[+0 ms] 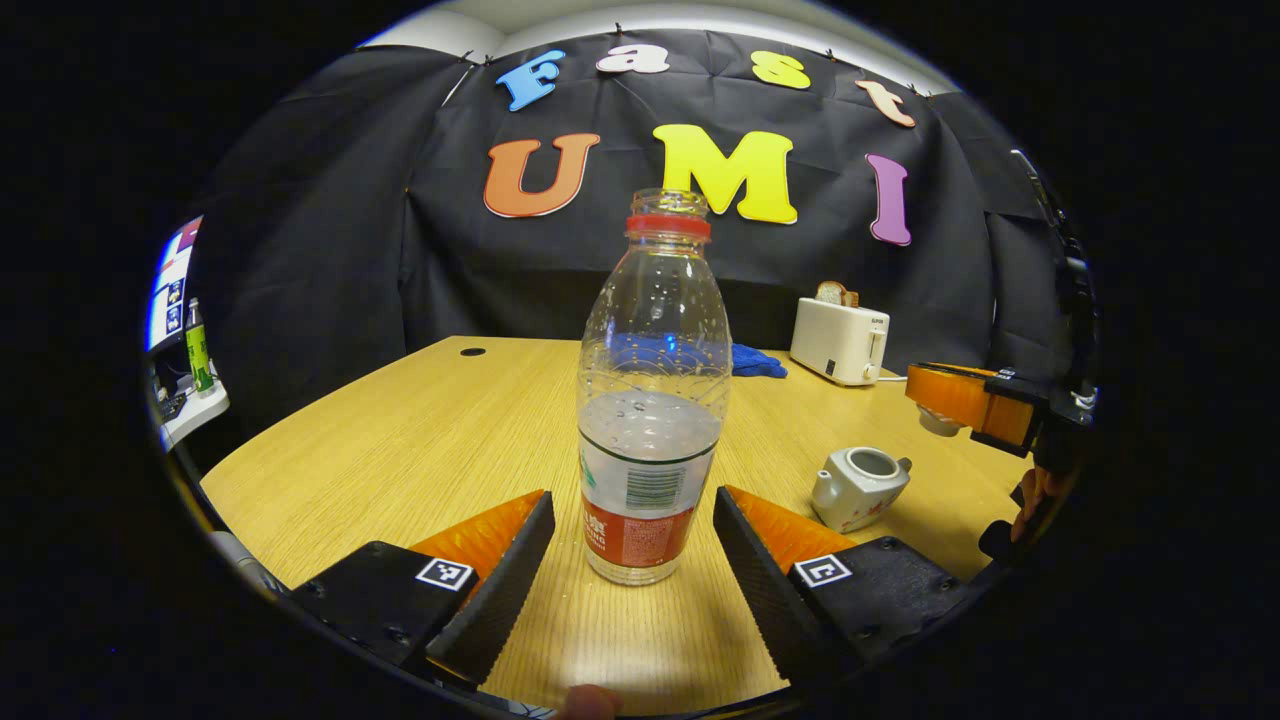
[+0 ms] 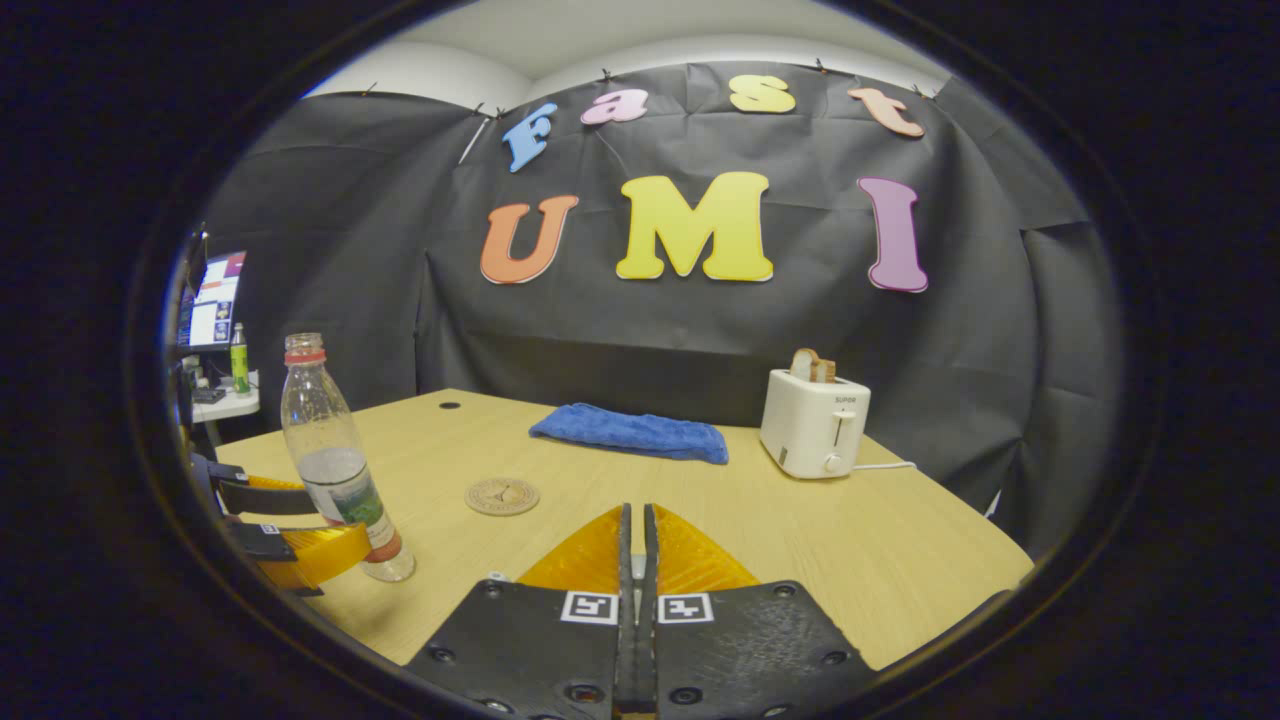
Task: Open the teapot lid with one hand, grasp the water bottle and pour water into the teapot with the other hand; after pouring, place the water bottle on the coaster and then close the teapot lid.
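My left gripper [image 1: 632, 535] is spread wide around the bottle [image 1: 650, 400], not yet touching it. My right gripper [image 2: 636, 545] is pressed narrow, seemingly pinching the lid. The pot [image 1: 860, 487], at the right, stands open. Pouring, setting the bottle on the coaster [image 2: 502, 496] and closing remain. One of each.

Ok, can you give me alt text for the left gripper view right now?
An uncapped water bottle, partly full, stands upright on the wooden table between the open fingers of the left gripper, neither touching it. To its right sits a lidless white teapot, with a toaster and blue cloth behind.
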Action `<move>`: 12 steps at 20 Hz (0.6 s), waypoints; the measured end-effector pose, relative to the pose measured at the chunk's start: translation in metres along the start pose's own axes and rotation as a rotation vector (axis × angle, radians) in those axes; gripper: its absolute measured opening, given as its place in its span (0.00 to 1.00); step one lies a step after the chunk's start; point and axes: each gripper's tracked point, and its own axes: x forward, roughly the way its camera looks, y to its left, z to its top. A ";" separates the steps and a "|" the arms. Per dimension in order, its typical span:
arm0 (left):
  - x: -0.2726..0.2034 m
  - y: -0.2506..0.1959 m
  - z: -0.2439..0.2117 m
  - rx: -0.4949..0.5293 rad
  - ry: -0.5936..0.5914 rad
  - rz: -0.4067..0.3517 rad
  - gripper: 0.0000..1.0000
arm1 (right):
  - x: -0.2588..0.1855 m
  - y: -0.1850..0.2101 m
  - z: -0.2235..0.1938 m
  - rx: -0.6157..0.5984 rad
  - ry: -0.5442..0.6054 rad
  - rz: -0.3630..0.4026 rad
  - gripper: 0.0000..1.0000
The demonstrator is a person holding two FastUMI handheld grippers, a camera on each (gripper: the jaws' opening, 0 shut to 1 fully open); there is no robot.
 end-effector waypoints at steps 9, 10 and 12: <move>0.019 0.002 0.004 0.007 0.008 0.018 0.92 | -0.005 -0.015 -0.003 0.017 0.014 0.013 0.00; 0.020 0.001 0.005 0.017 0.009 0.020 0.89 | -0.007 -0.017 -0.004 0.023 0.013 0.015 0.00; 0.020 0.002 0.010 0.063 0.003 0.035 0.84 | -0.009 -0.023 -0.004 0.031 0.017 0.017 0.00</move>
